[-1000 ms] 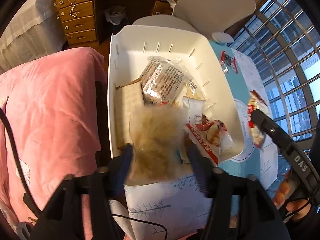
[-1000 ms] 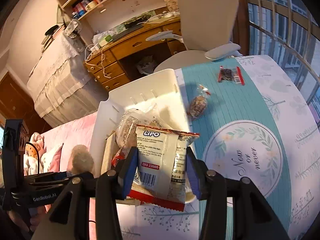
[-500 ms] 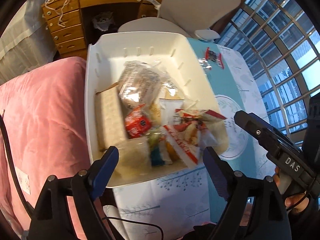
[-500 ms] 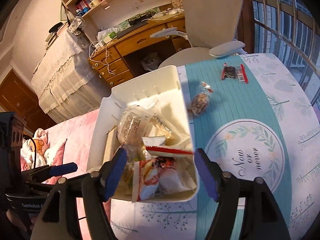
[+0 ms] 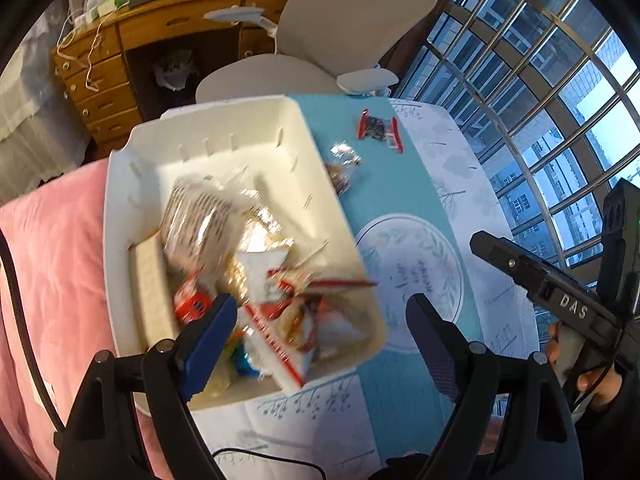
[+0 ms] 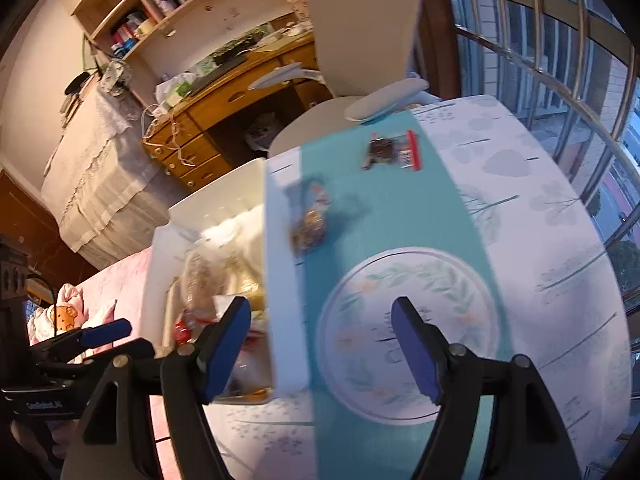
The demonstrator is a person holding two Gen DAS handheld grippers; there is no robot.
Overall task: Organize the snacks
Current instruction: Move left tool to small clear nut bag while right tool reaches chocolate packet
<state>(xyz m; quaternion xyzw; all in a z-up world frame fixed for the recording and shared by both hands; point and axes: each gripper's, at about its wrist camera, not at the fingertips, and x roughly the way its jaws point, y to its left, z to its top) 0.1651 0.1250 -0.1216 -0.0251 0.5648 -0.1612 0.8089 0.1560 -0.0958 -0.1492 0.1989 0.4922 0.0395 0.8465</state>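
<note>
A white bin (image 5: 224, 136) at the table's left edge holds several snack packets, among them a clear round pack (image 5: 200, 216) and a red-striped packet (image 5: 288, 320). It also shows in the right wrist view (image 6: 216, 204). My left gripper (image 5: 320, 332) is open and empty above the bin's near end. My right gripper (image 6: 322, 344) is open and empty over the tablecloth's round print (image 6: 408, 332), to the right of the bin. A clear nut packet (image 6: 310, 224) and a red-ended dark packet (image 6: 394, 150) lie on the teal cloth beyond the bin.
A pink blanket (image 5: 52, 248) lies left of the bin. A grey office chair (image 5: 320, 40) and a wooden desk (image 5: 132, 52) stand behind the table. Barred windows (image 5: 540, 92) run along the right. The right gripper's body (image 5: 560, 296) is at the table's right side.
Both grippers opened and let their packets drop into the bin. The right gripper then swung right, off the bin and over the round print. The left gripper pulled back and up.
</note>
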